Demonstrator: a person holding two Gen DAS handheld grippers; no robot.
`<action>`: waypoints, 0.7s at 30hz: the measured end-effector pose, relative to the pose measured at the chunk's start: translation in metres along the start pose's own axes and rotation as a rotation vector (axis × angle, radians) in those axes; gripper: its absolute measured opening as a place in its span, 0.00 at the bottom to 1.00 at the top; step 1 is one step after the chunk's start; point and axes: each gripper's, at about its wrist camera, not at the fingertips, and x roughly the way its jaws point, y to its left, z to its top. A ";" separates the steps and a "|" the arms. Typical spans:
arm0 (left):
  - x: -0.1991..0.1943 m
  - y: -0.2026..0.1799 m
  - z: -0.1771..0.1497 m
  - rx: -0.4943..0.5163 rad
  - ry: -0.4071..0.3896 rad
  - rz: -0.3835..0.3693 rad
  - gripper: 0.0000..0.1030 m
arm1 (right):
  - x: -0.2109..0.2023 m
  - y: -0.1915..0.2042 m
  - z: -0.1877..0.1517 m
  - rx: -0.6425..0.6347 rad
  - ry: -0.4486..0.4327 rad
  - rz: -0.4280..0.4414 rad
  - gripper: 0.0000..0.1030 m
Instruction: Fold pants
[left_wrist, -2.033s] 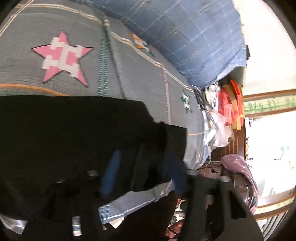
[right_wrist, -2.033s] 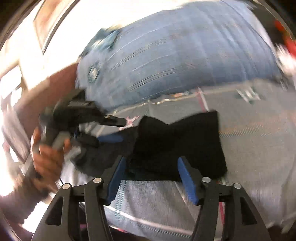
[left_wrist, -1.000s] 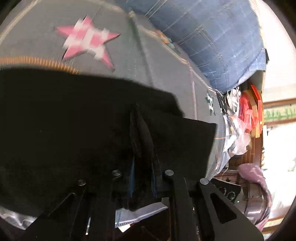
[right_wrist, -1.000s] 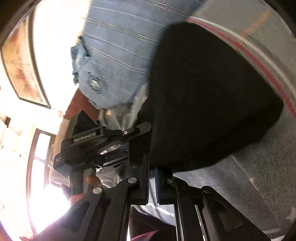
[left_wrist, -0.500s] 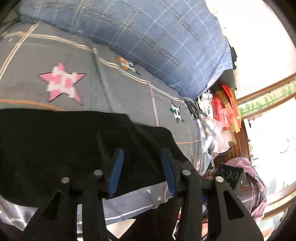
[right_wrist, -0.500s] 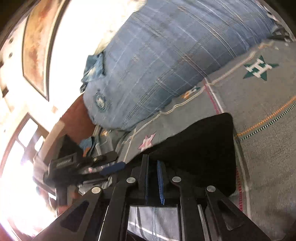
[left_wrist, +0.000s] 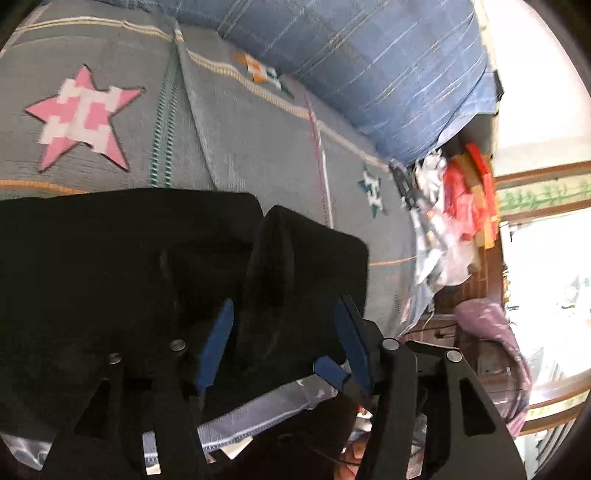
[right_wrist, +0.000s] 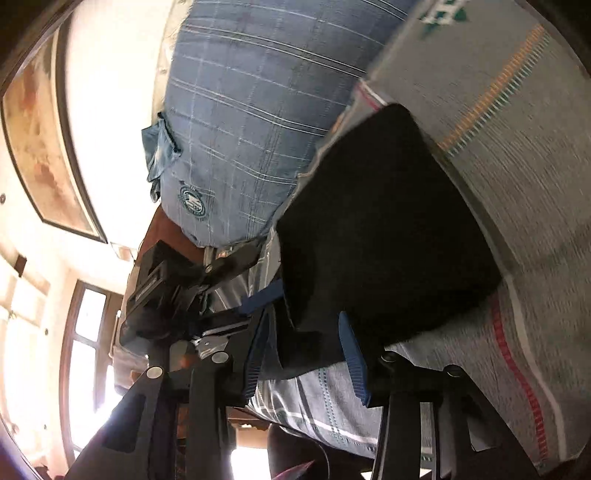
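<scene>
A grey woven bedspread covers the bed, crossed by cream, orange and red stitched lines. A pink-and-white pixelated star is printed on it at the left, a small teal-and-white star further right, and an orange-and-green motif lies near the far edge. A big blue plaid pillow leans along the back of the bedspread. Beside the bed a heap of red, yellow and white packets sits, with a mauve cloth bundle below it. A framed picture hangs on the pale wall.

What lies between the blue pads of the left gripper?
In the left wrist view, a raised fold of the black pants stands between the opening left gripper's pads, apparently untouched.
</scene>
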 end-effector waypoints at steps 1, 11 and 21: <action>0.006 -0.001 0.001 -0.006 0.013 0.003 0.54 | 0.000 -0.003 -0.002 0.015 -0.002 -0.005 0.43; 0.007 -0.018 0.002 0.047 -0.025 0.051 0.05 | 0.028 -0.014 0.003 0.111 -0.057 0.026 0.04; -0.022 0.056 -0.024 -0.115 -0.074 0.131 0.10 | 0.071 0.002 -0.024 0.017 0.155 0.018 0.08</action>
